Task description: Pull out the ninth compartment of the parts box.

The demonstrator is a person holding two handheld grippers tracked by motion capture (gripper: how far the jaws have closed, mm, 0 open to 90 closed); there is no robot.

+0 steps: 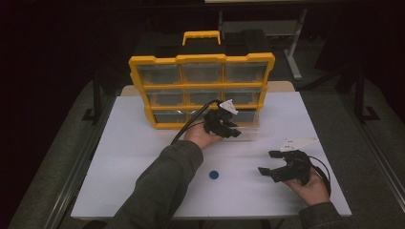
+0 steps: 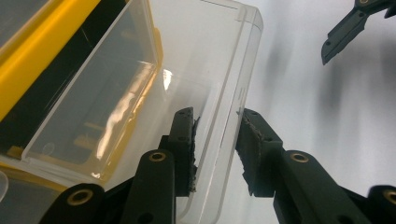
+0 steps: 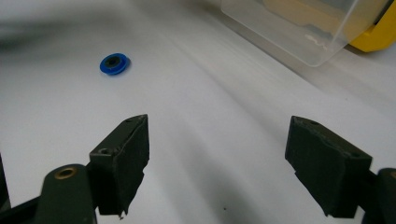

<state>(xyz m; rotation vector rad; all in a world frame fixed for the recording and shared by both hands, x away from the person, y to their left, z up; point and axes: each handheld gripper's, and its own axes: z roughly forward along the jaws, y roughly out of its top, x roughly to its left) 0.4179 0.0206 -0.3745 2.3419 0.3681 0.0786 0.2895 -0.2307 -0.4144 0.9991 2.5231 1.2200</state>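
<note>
Left gripper (image 2: 217,149): I am pinching the front wall of the clear drawer (image 2: 140,93), pulled out of the yellow organizer (image 1: 200,88), centre frame in the high view. Right gripper (image 3: 217,163): I am holding it spread, lower right. Blue disc (image 1: 213,175): lying bottom centre on the white table (image 1: 143,157).

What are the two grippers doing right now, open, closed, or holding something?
Left gripper: closed on the front wall of the clear plastic drawer pulled out of the yellow organizer case.
Right gripper: open, holding nothing, above the white table.
</note>
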